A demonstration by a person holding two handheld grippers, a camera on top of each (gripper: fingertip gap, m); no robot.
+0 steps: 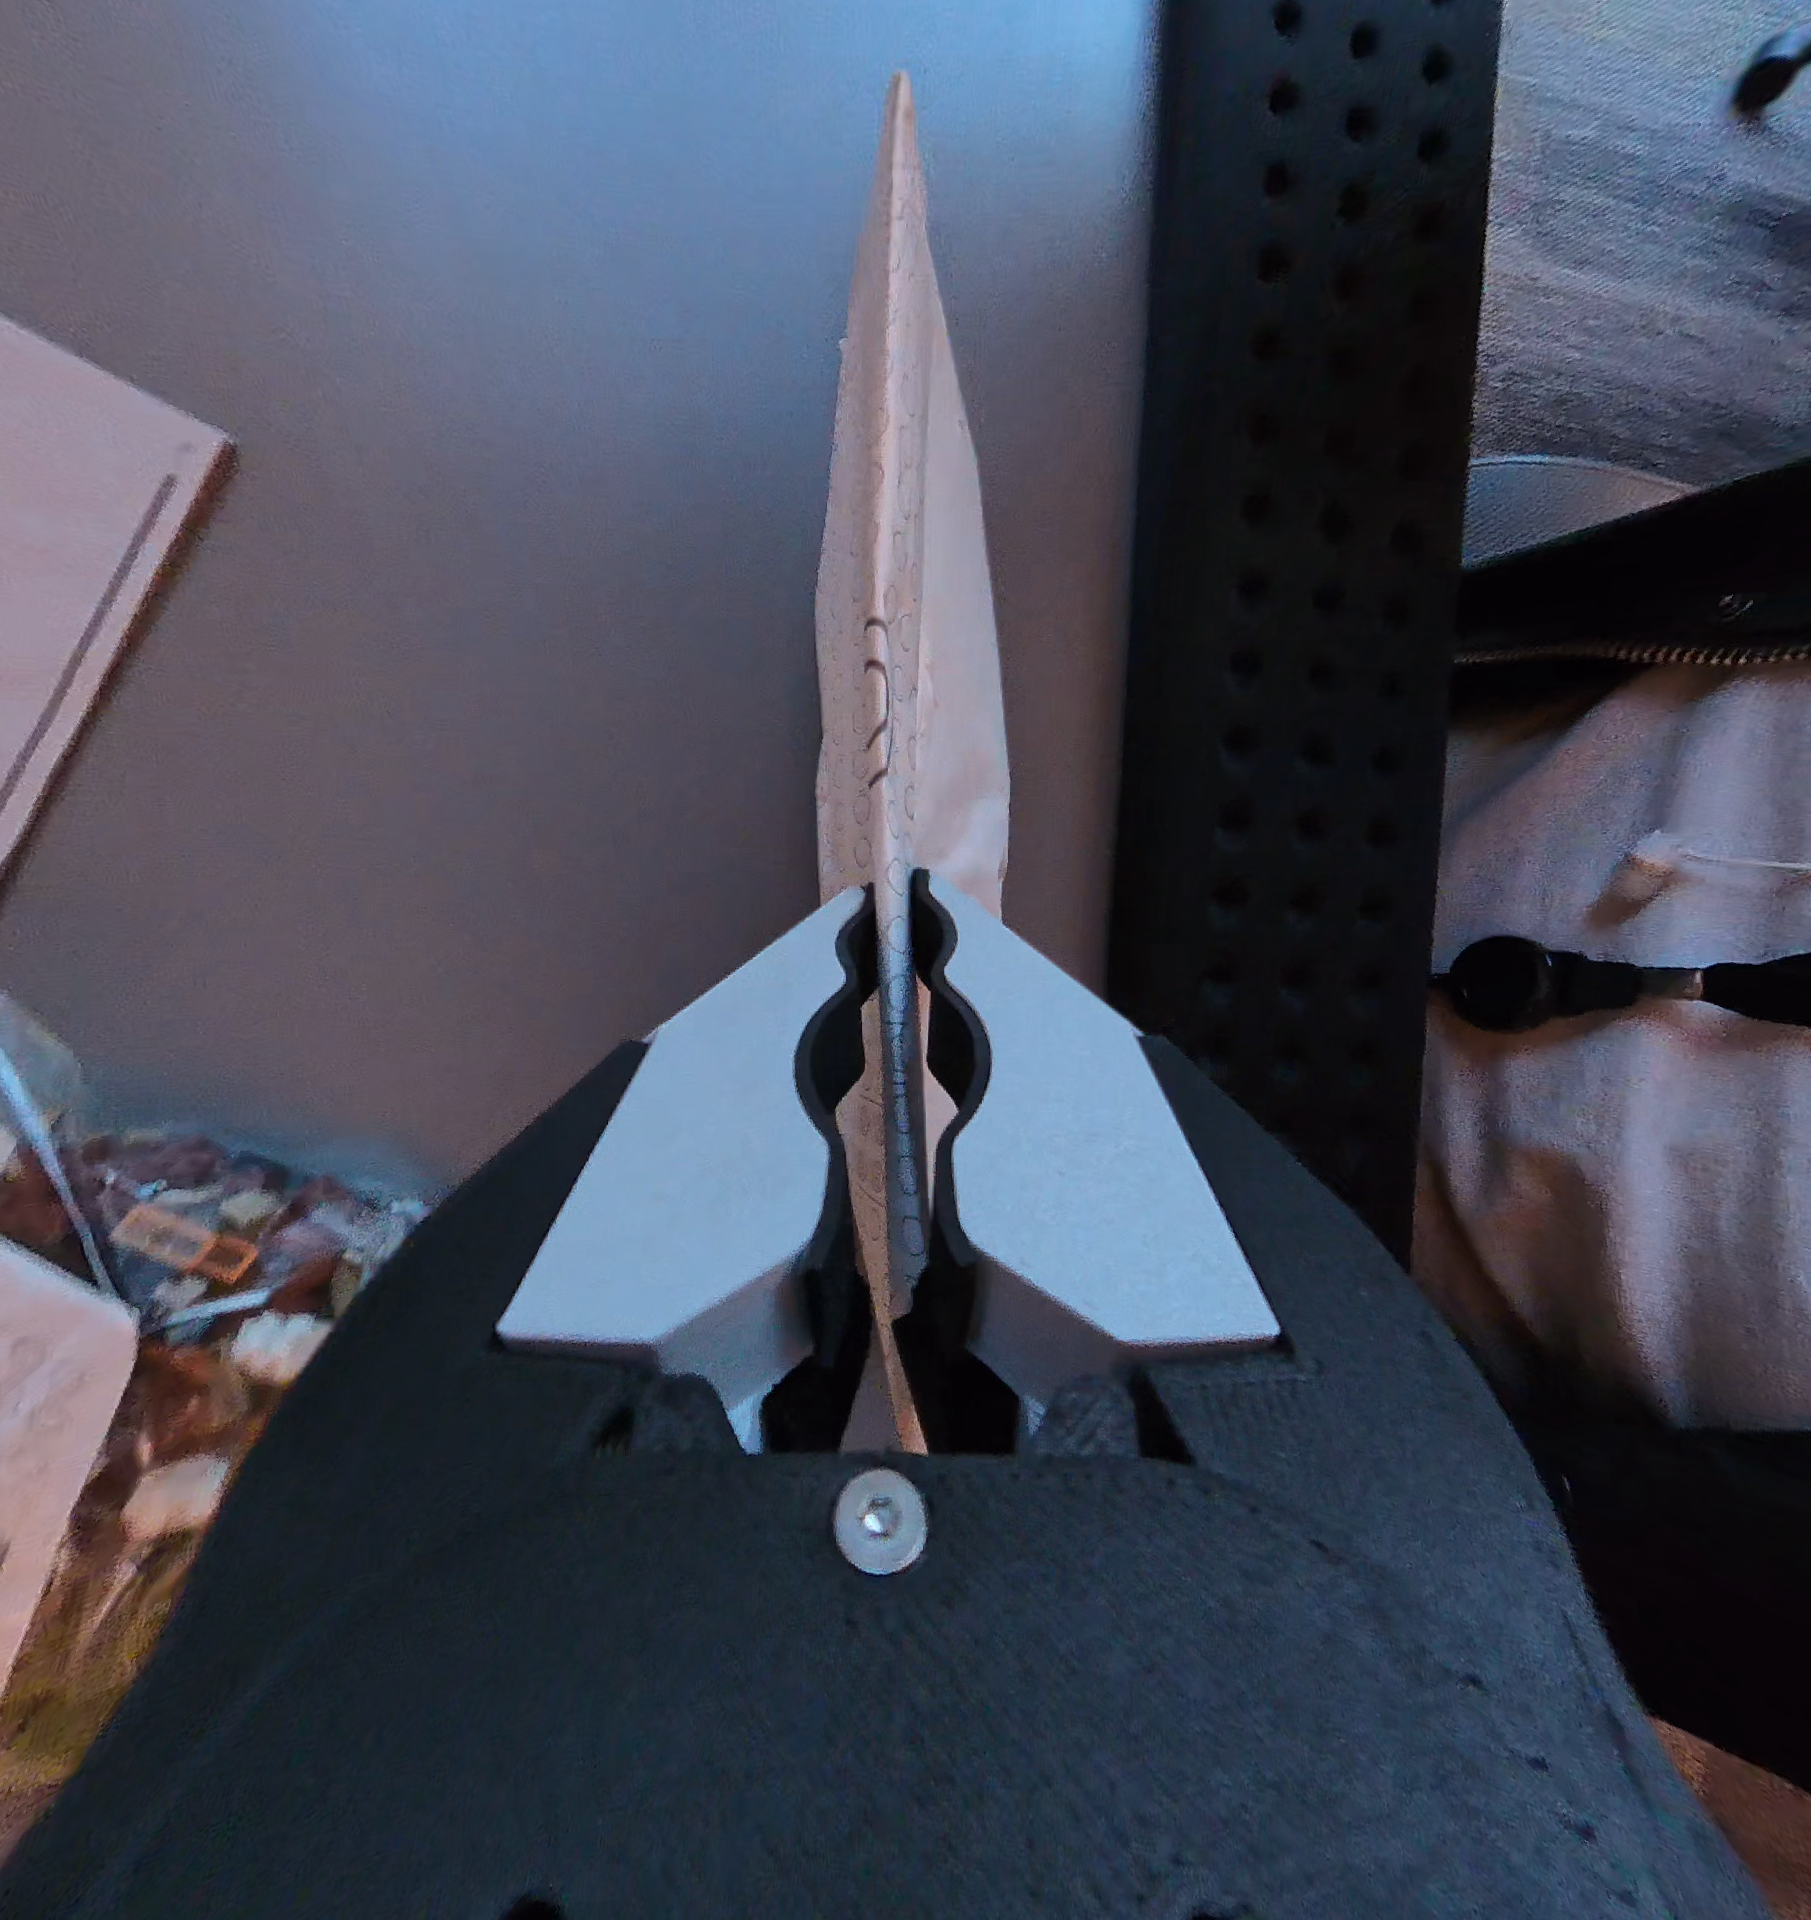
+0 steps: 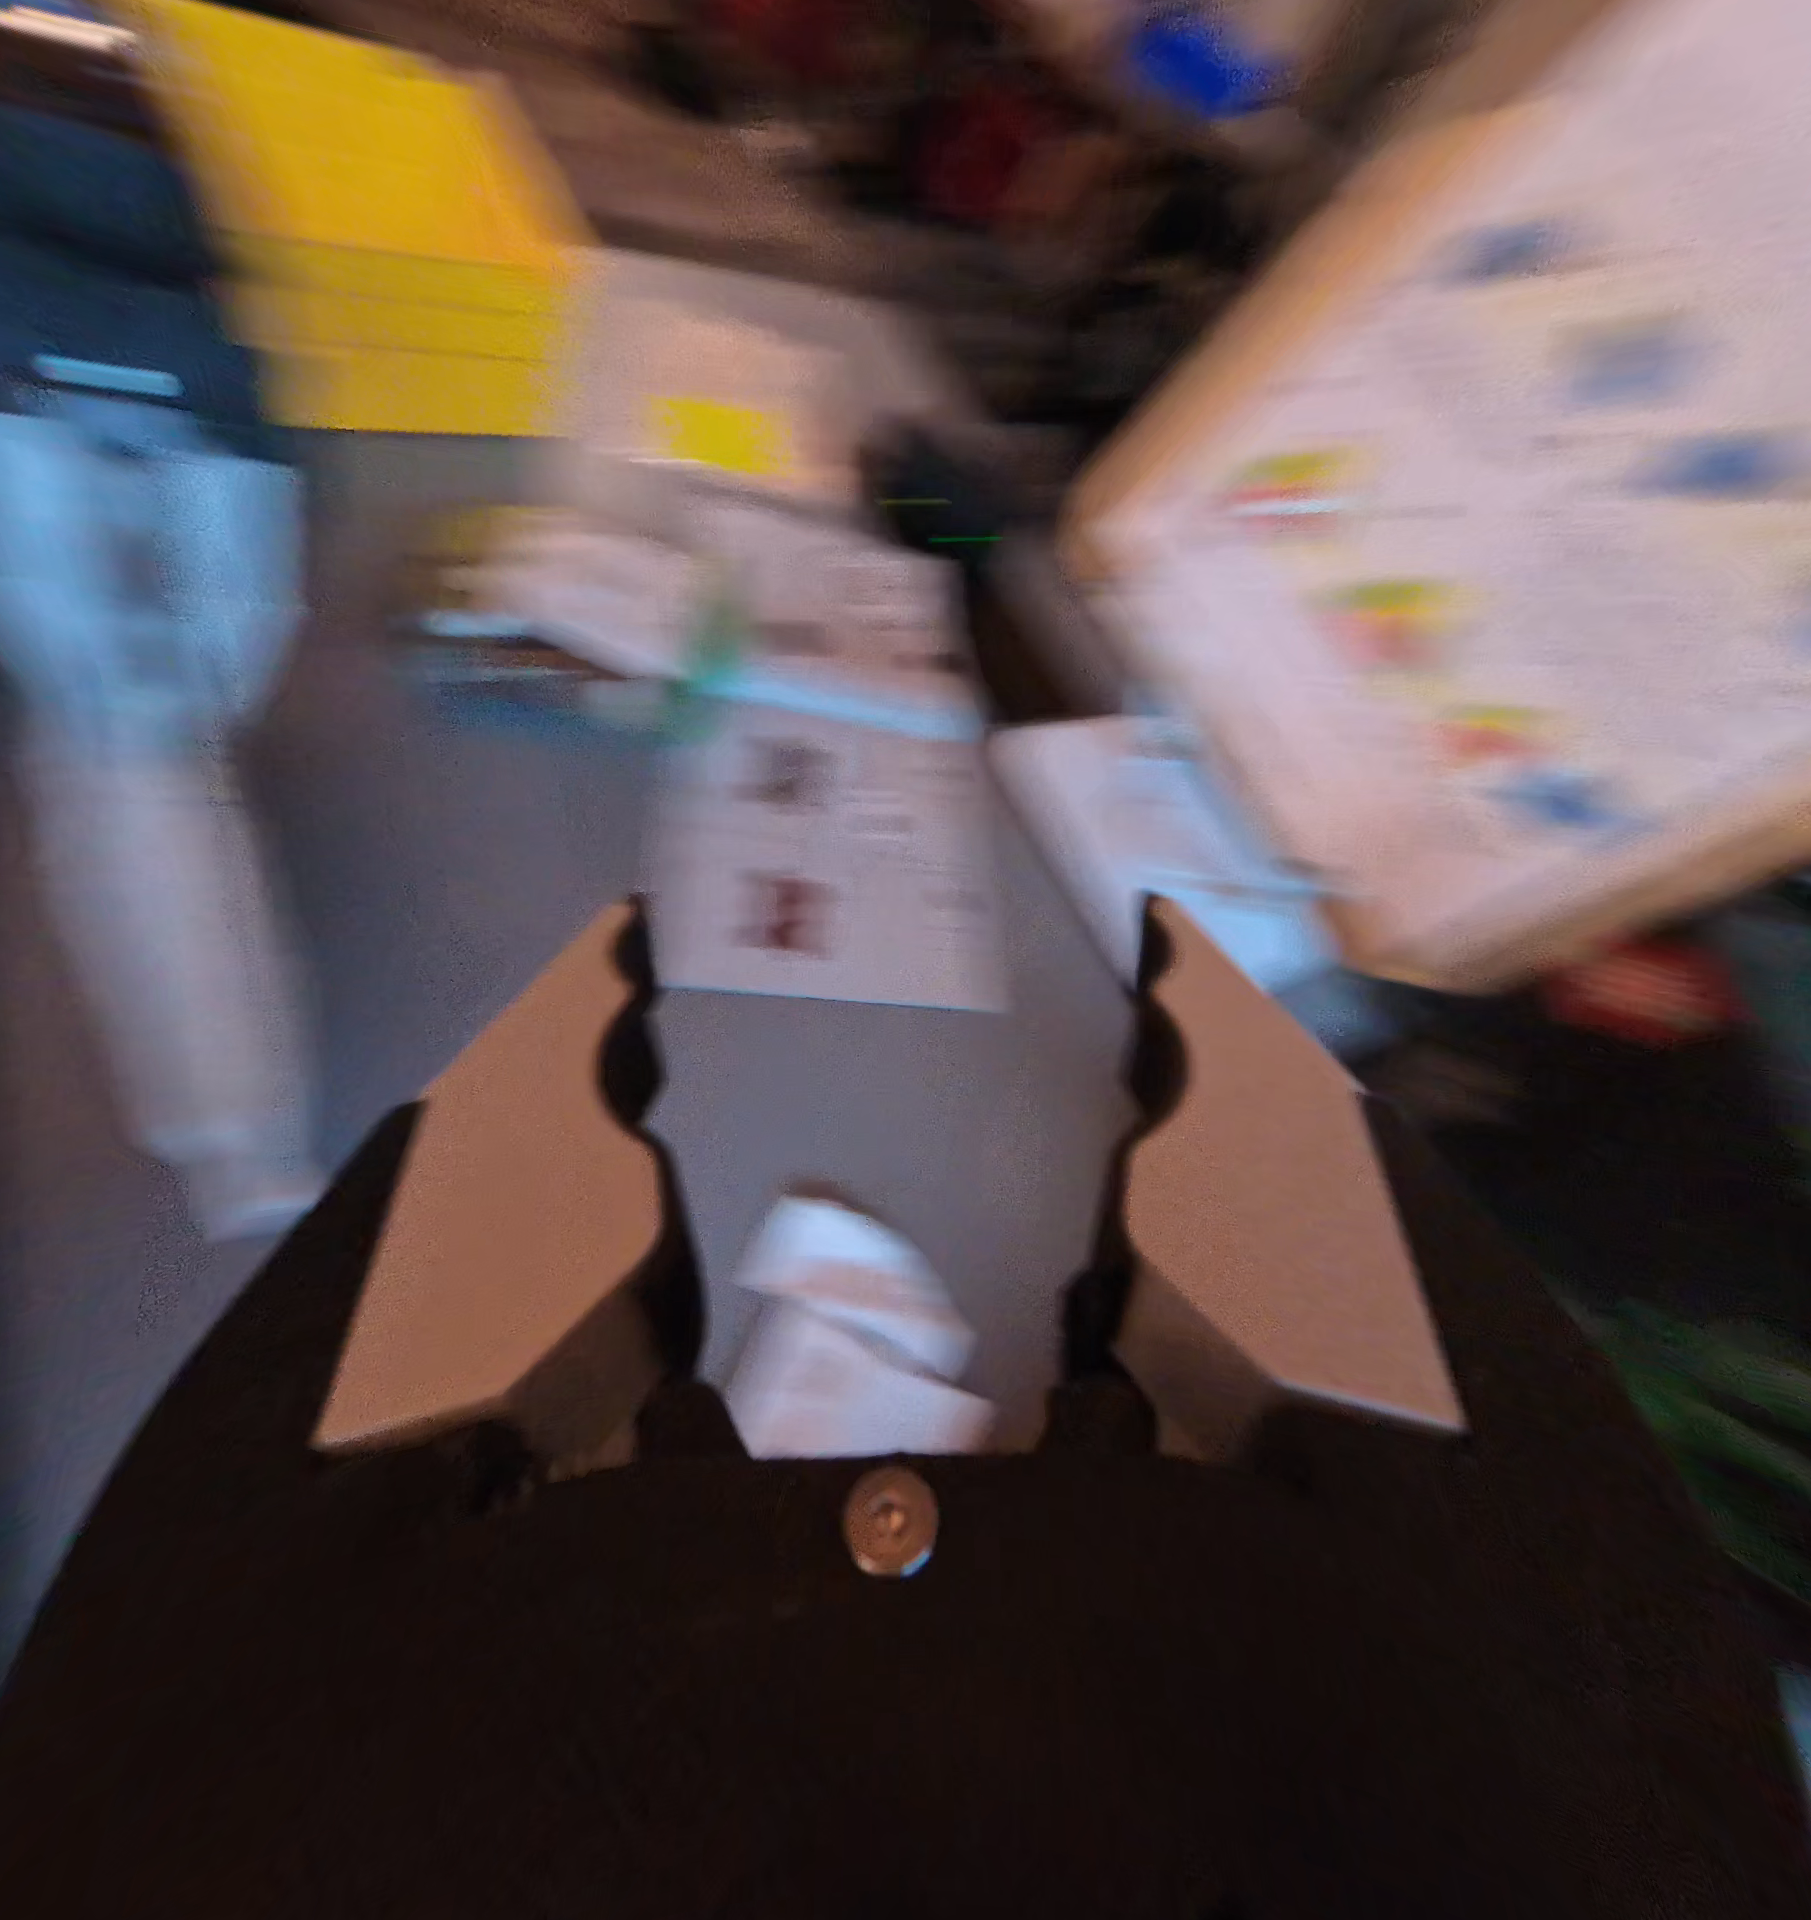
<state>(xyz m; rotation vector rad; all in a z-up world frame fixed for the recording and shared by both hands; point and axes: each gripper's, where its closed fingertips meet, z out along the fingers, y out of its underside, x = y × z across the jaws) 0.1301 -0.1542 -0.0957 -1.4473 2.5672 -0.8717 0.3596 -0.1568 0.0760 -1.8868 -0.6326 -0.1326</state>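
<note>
My left gripper (image 1: 893, 883) is shut on a thin pale pink packet (image 1: 906, 582) with a printed ring pattern. The packet stands edge-on between the jaws and rises above a grey surface (image 1: 465, 520). My right gripper (image 2: 893, 914) is open and holds nothing. The right wrist view is badly blurred. A crumpled white piece (image 2: 859, 1340) lies low between the right fingers, on a grey surface (image 2: 880, 1091). A white printed sheet (image 2: 839, 883) lies just beyond the fingertips.
A black perforated post (image 1: 1296, 623) stands right of the packet, with pale fabric and a black zipped bag (image 1: 1659, 613) beyond. A clear bag of snacks (image 1: 153, 1299) and cardboard boxes (image 1: 39, 540) lie at left. A large patterned box (image 2: 1503, 520) and a yellow block (image 2: 381, 260) show in the right wrist view. My hands' fingertips stand some 30 centimetres from each other. From my left tips it is roughly 15 centimetres to the black perforated post (image 1: 1296, 623); from my right, 30 centimetres.
</note>
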